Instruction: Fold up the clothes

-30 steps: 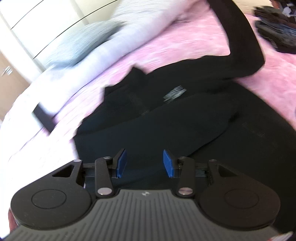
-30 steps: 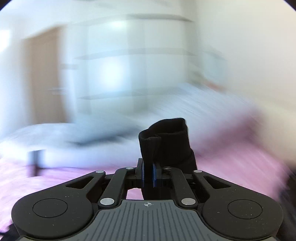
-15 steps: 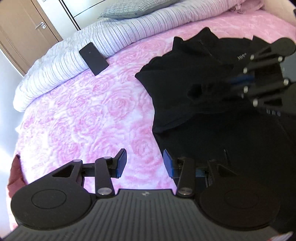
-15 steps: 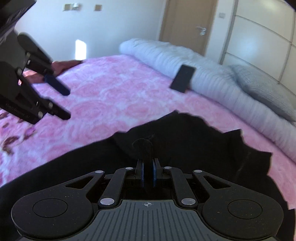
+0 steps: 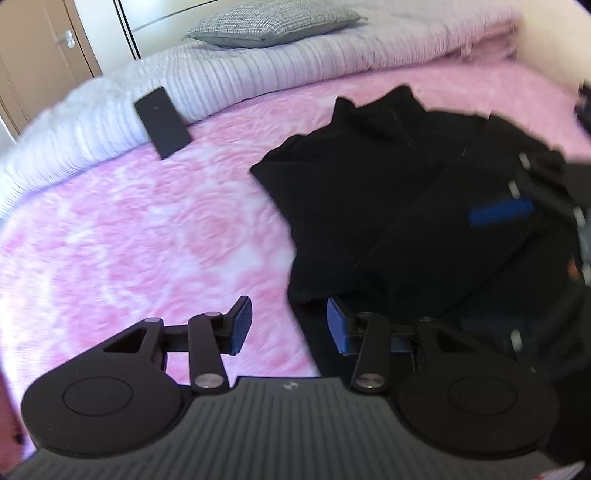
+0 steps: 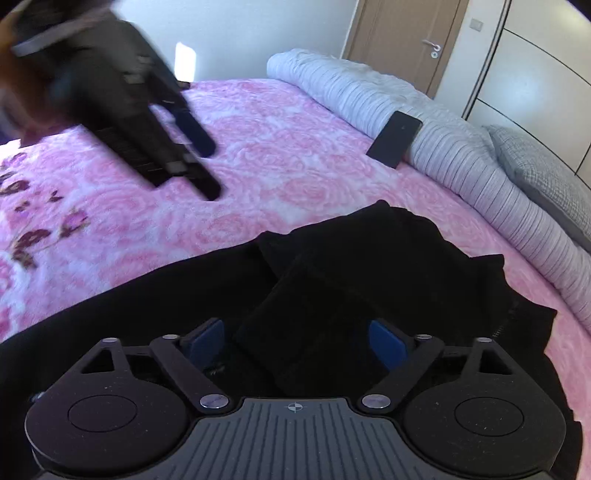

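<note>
While the black fleece garment (image 6: pixel 369 266) is laid on the pink rose-patterned bedspread (image 6: pixel 266 155), its lower part is cut off; left gripper (image 5: pixel 284 325) and right gripper (image 6: pixel 295 339) are seen spread apart, empty.

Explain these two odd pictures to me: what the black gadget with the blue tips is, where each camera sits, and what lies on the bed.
No robot here: a person holds a two-finger gripper in each hand, with a fisheye camera on each looking along its fingers. One picture is from the left gripper, the other from the right gripper. Both stand open and hold nothing. A black garment, partly folded, lies on the pink rose-patterned bedspread. A dark phone leans on the rolled striped duvet, with a grey pillow behind.
</note>
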Available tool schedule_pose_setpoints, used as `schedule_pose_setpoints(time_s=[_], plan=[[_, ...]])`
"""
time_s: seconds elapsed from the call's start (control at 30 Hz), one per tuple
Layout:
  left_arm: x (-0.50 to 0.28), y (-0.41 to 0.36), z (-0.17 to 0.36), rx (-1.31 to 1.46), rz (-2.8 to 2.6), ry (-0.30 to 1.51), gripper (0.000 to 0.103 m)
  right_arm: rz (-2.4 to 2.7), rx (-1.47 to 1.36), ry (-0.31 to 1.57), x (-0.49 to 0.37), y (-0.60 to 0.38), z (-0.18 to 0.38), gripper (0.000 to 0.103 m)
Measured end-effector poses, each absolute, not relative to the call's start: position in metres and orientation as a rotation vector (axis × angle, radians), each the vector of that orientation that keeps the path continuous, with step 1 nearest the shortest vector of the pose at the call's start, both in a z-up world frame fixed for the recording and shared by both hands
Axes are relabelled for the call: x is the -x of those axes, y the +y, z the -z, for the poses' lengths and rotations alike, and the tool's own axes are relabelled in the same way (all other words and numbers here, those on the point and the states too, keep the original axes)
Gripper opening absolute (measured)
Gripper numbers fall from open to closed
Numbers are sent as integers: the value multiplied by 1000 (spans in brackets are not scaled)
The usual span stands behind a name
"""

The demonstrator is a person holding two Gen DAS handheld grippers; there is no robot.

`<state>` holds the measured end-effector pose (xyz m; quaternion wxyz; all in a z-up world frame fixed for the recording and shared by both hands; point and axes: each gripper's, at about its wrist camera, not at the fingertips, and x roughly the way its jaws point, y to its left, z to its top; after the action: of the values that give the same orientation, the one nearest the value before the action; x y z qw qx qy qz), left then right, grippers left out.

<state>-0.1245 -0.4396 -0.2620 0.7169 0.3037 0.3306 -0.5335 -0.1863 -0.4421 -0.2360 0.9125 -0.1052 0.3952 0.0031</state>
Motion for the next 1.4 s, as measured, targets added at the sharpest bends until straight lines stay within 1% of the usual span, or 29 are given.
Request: schedule_pose_setpoints(time_s=[0.1, 0.17, 0.23, 0.3, 0.37, 0.4, 0.43, 0.47, 0.5, 0.53, 0.63, 0.77, 0.8, 0.87, 0.93, 0.97, 1.0, 1.03, 1.07, 1.1, 1.17, 1.23, 1.3, 1.33, 1.37, 1.4], plan=[[111, -465, 269, -614, 1259, 826, 41, 27, 190, 835, 212, -449, 224, 88], [107, -484, 282, -629, 1303, 865, 41, 109, 170, 840, 233, -465, 214, 88], [105, -502, 298, -661, 1331, 885, 41, 215, 143, 867, 250, -492, 208, 88], [107, -518, 314, -706, 1358, 908, 37, 327, 113, 900, 269, -527, 203, 88], [110, -530, 327, -750, 1388, 934, 36, 436, 40, 906, 286, -570, 200, 88], [113, -534, 331, -776, 1390, 939, 33, 490, -4, 903, 295, -593, 199, 88], [116, -537, 335, -802, 1390, 942, 25, 540, -56, 898, 302, -617, 199, 88], [119, -540, 339, -828, 1390, 945, 20, 583, -115, 889, 307, -642, 201, 88], [122, -542, 341, -851, 1380, 941, 9, 622, -171, 877, 311, -667, 202, 88], [126, -543, 341, -872, 1367, 935, 2, 650, -229, 862, 314, -691, 204, 88], [127, -544, 329, -868, 1351, 891, 2, 678, -384, 834, 312, -756, 214, 88], [118, -545, 293, -784, 1309, 741, 2, 670, -493, 842, 307, -815, 230, 88], [116, -546, 293, -790, 1292, 732, 2, 664, -509, 839, 306, -825, 234, 88], [110, -550, 307, -829, 1277, 781, 2, 655, -567, 833, 305, -844, 246, 88], [107, -550, 325, -864, 1277, 849, 2, 643, -654, 825, 304, -859, 260, 77], [109, -549, 331, -887, 1279, 854, 2, 633, -706, 822, 303, -866, 267, 66], [111, -549, 334, -911, 1285, 849, 2, 620, -751, 821, 303, -872, 272, 46], [113, -549, 332, -914, 1286, 828, 2, 607, -779, 824, 304, -877, 274, 35], [114, -549, 330, -912, 1285, 803, 2, 605, -781, 826, 303, -880, 272, 19], [114, -548, 325, -892, 1276, 763, 2, 605, -754, 817, 301, -883, 265, 13], [110, -548, 317, -853, 1240, 706, 2, 597, -672, 776, 297, -887, 247, 13], [107, -551, 326, -863, 1223, 729, 2, 573, -612, 754, 291, -890, 237, 14], [112, -552, 344, -922, 1240, 795, 3, 555, -585, 786, 286, -893, 241, 14], [116, -551, 348, -953, 1248, 793, 3, 558, -589, 809, 286, -894, 244, 14], [120, -550, 352, -984, 1257, 782, 3, 569, -593, 816, 288, -893, 244, 22], [121, -547, 352, -991, 1259, 782, 3, 599, -588, 799, 293, -890, 240, 37]])
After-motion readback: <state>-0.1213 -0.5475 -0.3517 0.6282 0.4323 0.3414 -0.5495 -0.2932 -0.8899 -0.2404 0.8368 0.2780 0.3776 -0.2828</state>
